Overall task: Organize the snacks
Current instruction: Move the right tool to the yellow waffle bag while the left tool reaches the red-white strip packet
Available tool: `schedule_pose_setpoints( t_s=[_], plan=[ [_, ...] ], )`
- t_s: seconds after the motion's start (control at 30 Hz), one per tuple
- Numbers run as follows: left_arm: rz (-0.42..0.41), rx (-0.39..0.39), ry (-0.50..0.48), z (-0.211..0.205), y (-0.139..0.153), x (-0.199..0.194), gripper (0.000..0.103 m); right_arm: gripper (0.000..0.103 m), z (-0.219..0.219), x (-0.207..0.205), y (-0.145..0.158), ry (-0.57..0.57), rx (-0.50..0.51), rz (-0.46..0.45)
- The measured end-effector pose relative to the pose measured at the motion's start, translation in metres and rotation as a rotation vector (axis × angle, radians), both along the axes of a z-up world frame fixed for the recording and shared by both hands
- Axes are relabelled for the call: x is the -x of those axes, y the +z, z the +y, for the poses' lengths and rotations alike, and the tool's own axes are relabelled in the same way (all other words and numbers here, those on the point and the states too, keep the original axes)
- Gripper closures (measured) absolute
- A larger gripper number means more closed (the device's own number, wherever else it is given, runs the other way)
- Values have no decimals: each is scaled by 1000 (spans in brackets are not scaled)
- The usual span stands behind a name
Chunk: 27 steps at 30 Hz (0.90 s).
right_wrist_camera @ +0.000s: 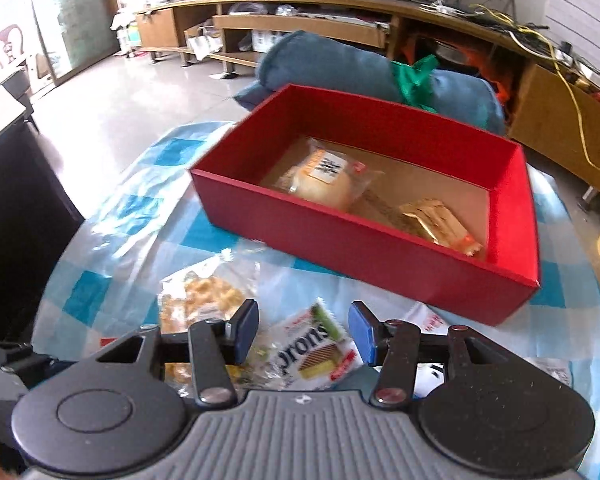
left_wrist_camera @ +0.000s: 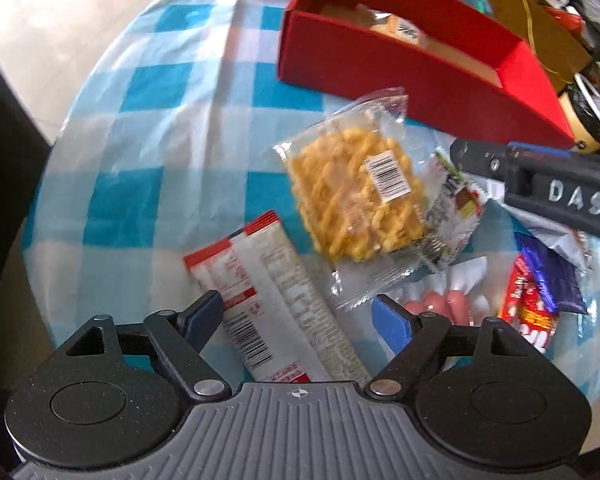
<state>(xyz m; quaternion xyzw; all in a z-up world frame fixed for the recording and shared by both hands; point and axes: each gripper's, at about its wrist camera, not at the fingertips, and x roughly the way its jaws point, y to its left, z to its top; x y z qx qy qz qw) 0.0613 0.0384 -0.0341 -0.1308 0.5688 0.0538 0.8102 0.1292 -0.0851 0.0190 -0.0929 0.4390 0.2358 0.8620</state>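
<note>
A long red-and-white packet lies on the checked cloth between the fingers of my left gripper, which is open above it. Just beyond lies a clear bag of yellow twisted snacks. My right gripper hangs open over a wafer packet, its pads clear of it. One of its fingers reaches in from the right in the left wrist view. The red box behind holds a wrapped bun and a golden packet.
Pink sausages in clear wrap, a red packet and a dark blue packet lie at the table's right. A blue cushion sits behind the box. Dark furniture stands at the left and a roll of tape at the right.
</note>
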Motion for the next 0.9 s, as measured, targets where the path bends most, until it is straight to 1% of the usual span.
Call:
schedule_pose_setpoints(
  t_s=[0.07,0.13,0.2,0.3,0.4,0.47,0.5,0.57,0.67,0.73,0.77,0.83,0.9],
  plan=[
    [27,2,25,0,-7,4,15,57,3,1,1,17,-3,-4],
    [53,34,60,1,-12,8,14,57,4,3,1,25,-4,-1],
    [45,25,81,0,-12,10,14,57,4,4,1,33,-4,-2],
    [44,1,81,-5,-13,9,14,57,5,5,0,44,4,4],
    [42,-46,58,-12,-11,13,22,56,4,5,0,50,10,9],
    [36,-64,42,-12,-10,16,29,55,3,4,-1,42,13,10],
    [34,-60,39,-10,-9,18,31,54,2,3,-1,40,13,12],
    [29,-36,42,0,-9,20,37,54,2,2,-2,36,15,15],
    [34,-7,57,15,-7,26,42,54,5,2,-3,42,18,23],
    [34,-7,61,22,-7,30,45,54,8,1,-5,51,17,32],
    [30,-7,62,25,-6,32,48,54,10,1,-6,54,18,36],
    [21,-4,66,27,-4,29,51,54,15,-1,-8,60,26,41],
    [10,-25,62,28,-2,30,52,53,20,-2,-10,67,28,49]
  ],
)
